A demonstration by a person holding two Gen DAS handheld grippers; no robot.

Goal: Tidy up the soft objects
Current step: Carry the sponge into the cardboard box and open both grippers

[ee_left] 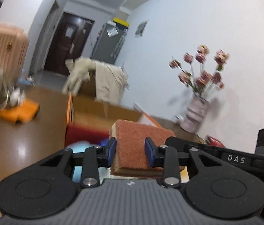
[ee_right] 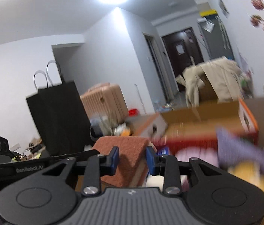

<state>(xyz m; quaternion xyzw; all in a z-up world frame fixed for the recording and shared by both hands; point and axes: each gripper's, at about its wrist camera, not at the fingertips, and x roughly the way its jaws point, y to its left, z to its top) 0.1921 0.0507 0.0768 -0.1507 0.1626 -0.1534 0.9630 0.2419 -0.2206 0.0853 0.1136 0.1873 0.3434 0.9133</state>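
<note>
My left gripper [ee_left: 130,151] is shut on a sponge [ee_left: 137,142] with a rust-brown scouring top and a yellow foam base, held up in the air, lying flat. My right gripper [ee_right: 132,158] is shut on a second rust-brown sponge [ee_right: 126,156], tilted with a corner up. Below and ahead is an open cardboard box with a red front and orange flap [ee_left: 87,133], also in the right wrist view [ee_right: 203,129]. It holds blurred soft items: something blue [ee_left: 79,146], a purple cloth [ee_right: 242,153], a pink item [ee_right: 197,155] and a yellow one [ee_right: 251,174].
A vase of pink flowers [ee_left: 197,112] stands by the white wall on the right. Beige cloth drapes over another cardboard box [ee_left: 102,80] behind. A black paper bag [ee_right: 57,116] and a pink suitcase [ee_right: 105,101] stand to the left. An orange object [ee_left: 19,112] lies on the brown floor.
</note>
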